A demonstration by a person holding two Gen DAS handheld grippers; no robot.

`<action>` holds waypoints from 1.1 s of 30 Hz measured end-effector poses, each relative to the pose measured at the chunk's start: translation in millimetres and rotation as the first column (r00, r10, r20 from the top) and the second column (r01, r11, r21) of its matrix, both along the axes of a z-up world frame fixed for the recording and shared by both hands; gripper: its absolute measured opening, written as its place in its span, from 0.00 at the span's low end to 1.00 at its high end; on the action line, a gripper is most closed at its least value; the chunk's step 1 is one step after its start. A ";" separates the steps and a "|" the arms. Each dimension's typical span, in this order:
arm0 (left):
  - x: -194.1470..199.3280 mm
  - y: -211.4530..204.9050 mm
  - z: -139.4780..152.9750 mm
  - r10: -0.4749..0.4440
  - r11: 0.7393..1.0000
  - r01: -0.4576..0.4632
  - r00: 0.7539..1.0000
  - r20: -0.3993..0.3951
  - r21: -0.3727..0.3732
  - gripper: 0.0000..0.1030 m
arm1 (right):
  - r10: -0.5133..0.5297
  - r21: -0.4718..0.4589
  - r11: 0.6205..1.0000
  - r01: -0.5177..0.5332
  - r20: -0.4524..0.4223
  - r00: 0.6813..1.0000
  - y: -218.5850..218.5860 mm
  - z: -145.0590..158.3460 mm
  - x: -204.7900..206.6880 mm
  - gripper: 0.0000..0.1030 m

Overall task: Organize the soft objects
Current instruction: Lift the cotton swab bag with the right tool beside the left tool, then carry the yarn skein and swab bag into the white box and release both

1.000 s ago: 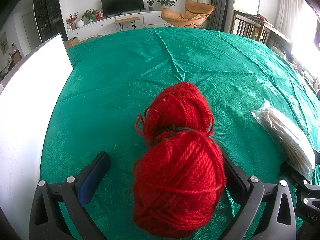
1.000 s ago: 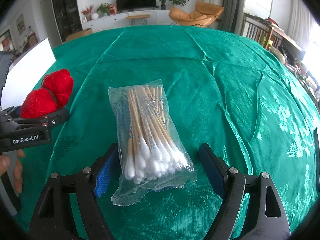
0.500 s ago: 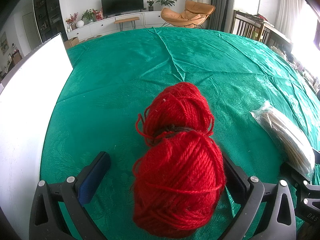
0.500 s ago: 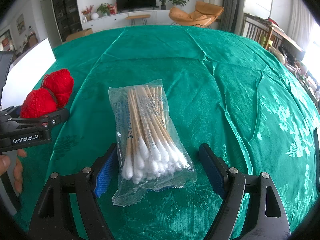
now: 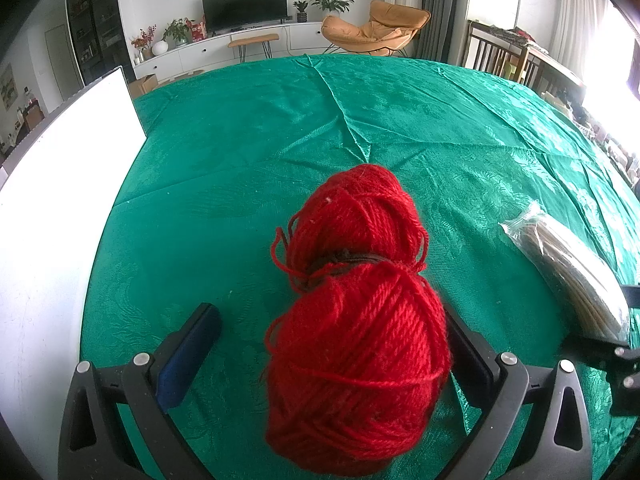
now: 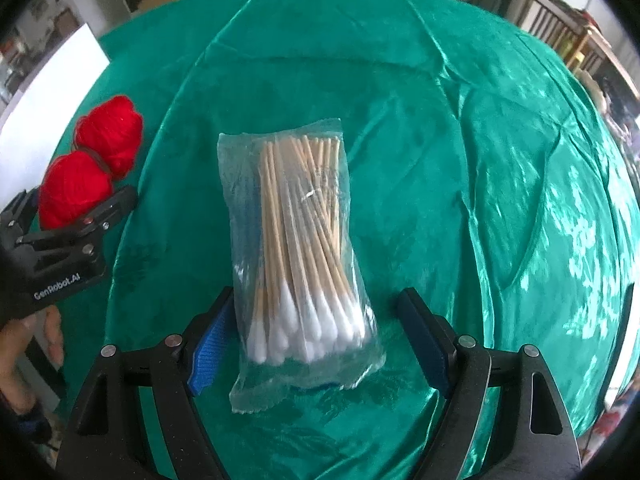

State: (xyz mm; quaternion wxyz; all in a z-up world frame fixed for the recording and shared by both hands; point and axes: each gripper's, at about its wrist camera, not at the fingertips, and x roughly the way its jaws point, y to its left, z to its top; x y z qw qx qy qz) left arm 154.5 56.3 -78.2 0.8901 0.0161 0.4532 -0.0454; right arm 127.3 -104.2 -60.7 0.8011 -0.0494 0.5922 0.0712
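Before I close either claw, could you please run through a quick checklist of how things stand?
1. Right claw open: ok.
2. Bag of cotton swabs between its fingers, swab heads nearest: ok.
3. Right pads touching the bag: cannot tell, left pad is at the film's edge.
4. Left claw open around the red yarn: ok.
5. Yarn centred: not ok, it sits toward the right finger.
6. Green tablecloth beside both items bare: ok.

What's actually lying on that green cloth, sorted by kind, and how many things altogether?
Red yarn skein: 1
Clear bag of cotton swabs: 1
White board at the cloth's left edge: 1
Total: 3
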 end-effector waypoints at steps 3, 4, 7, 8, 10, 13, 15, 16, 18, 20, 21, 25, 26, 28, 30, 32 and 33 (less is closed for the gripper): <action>-0.6 -0.5 0.4 -0.008 1.000 0.008 1.000 -0.004 0.003 0.99 | 0.000 0.058 0.998 -0.002 0.024 1.000 -3.3 4.4 0.6 0.74; -1.7 -0.2 1.6 -0.012 1.000 0.012 1.000 -0.004 -0.003 0.96 | -0.001 0.074 0.997 -0.001 0.032 0.999 -4.6 6.3 -0.2 0.46; -11.1 -1.9 12.0 -0.052 0.999 0.052 0.999 0.012 -0.009 0.43 | -0.022 0.118 0.993 0.017 0.046 0.999 -10.5 16.9 -5.7 0.36; -13.3 0.6 14.4 -0.054 0.997 0.054 0.999 0.003 -0.047 0.43 | -0.029 0.134 0.991 0.021 0.060 0.998 -11.5 23.5 -8.3 0.35; -21.4 13.3 26.2 -0.042 0.982 0.039 0.999 -0.013 -0.184 0.42 | -0.033 0.161 0.987 0.018 0.092 0.995 -9.6 40.0 -12.5 0.35; -47.6 40.2 66.5 -0.005 0.941 0.014 1.000 0.026 -0.338 0.42 | -0.023 0.258 0.966 -0.015 0.144 0.989 6.6 80.3 -19.8 0.35; -72.0 71.9 106.5 0.028 0.916 0.006 0.996 0.079 -0.401 0.43 | 0.018 0.325 0.942 -0.081 0.192 0.981 35.6 115.7 -25.1 0.35; -81.1 85.8 121.0 0.047 0.920 -0.002 0.993 0.104 -0.391 0.43 | 0.042 0.350 0.930 -0.115 0.209 0.977 50.7 128.8 -27.3 0.35; -102.6 126.9 154.4 0.122 0.949 -0.065 0.978 0.168 -0.309 0.43 | 0.113 0.411 0.887 -0.209 0.245 0.963 95.9 157.5 -31.3 0.35; -114.3 162.2 168.9 0.203 0.960 -0.162 0.964 0.172 -0.228 0.48 | 0.180 0.447 0.847 -0.288 0.269 0.946 140.4 173.7 -35.8 0.35; -120.2 187.2 172.3 0.265 0.957 -0.239 0.952 0.154 -0.166 0.57 | 0.226 0.471 0.816 -0.336 0.275 0.935 172.4 179.9 -37.2 0.36; -139.3 243.1 164.4 0.405 0.913 -0.408 0.901 0.158 -0.010 0.99 | 0.348 0.541 0.713 -0.446 0.279 0.895 261.0 177.3 -37.2 0.77; -144.3 251.7 161.5 0.428 0.900 -0.436 0.889 0.163 0.014 0.99 | 0.370 0.538 0.710 -0.455 0.265 0.890 276.3 171.4 -37.2 0.76; -153.2 263.8 155.9 0.470 0.873 -0.483 0.870 0.151 0.063 0.99 | 0.394 0.529 0.718 -0.453 0.228 0.890 296.4 162.4 -39.7 0.76; -160.4 267.8 153.5 0.497 0.851 -0.515 0.853 0.162 0.102 0.99 | 0.392 0.527 0.722 -0.448 0.221 0.893 297.7 158.5 -45.0 0.76; -164.8 264.6 154.2 0.527 0.819 -0.554 0.829 0.190 0.147 0.99 | 0.391 0.496 0.737 -0.458 0.240 0.889 288.7 160.2 -48.6 0.76; -165.8 261.3 155.0 0.544 0.803 -0.574 0.816 0.196 0.162 0.99 | 0.388 0.470 0.752 -0.463 0.252 0.887 283.8 161.8 -50.2 0.76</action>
